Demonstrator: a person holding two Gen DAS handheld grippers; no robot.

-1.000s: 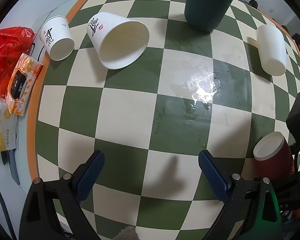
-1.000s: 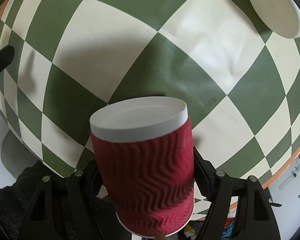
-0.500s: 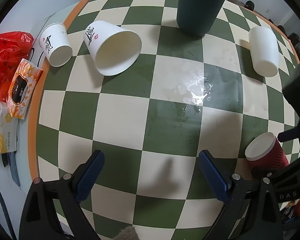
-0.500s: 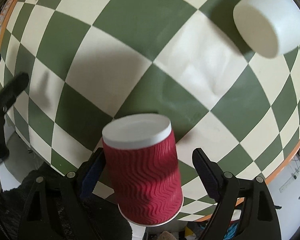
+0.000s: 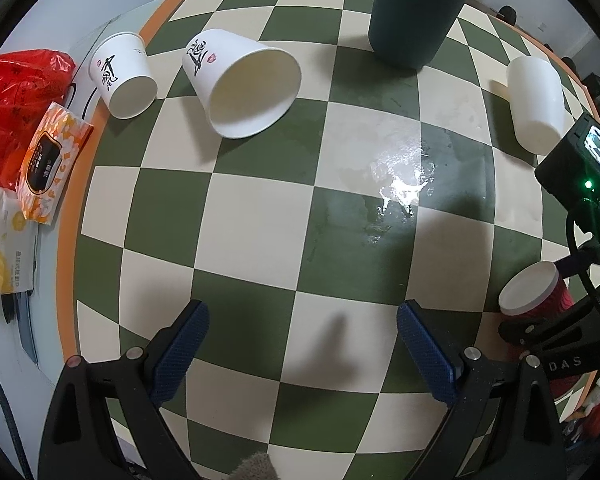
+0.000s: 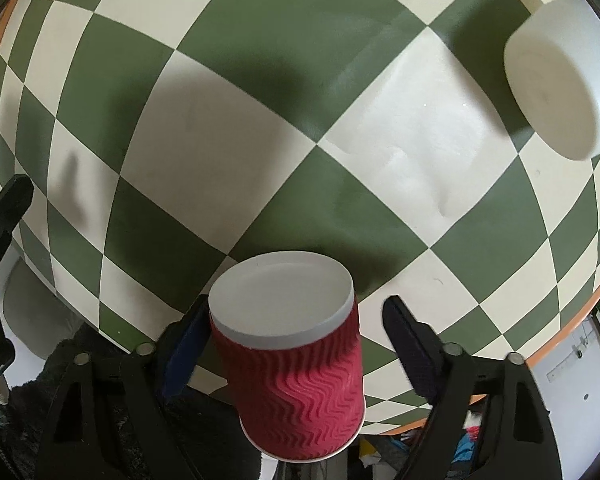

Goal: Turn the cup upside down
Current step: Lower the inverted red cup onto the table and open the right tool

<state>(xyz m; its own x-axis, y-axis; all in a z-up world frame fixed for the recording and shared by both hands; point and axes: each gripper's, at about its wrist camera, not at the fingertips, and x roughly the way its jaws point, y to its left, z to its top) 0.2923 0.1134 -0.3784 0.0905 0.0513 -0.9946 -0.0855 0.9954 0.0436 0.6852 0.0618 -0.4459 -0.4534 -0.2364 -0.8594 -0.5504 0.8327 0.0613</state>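
Note:
A red ribbed paper cup [image 6: 296, 360] stands upside down, white base up, near the table's edge; it also shows at the right of the left wrist view [image 5: 536, 300]. My right gripper [image 6: 296, 324] is open around it, with a clear gap between the right finger [image 6: 404, 332] and the cup; the left finger [image 6: 188, 340] is close beside it. My left gripper [image 5: 300, 336] is open and empty above the checkered table [image 5: 260, 216], well left of the red cup.
A large white paper cup [image 5: 244, 84] and a smaller one [image 5: 126, 76] lie on their sides at the back left. A dark green cup [image 5: 414, 12] stands upright at the back. A white cup [image 5: 534, 104] lies at the right [image 6: 560, 92]. Packets [image 5: 52, 160] lie off the left edge.
My right gripper has opened and let go of the red cup, then drawn back from it. The cup now stands on its rim. The left gripper has pulled back slightly.

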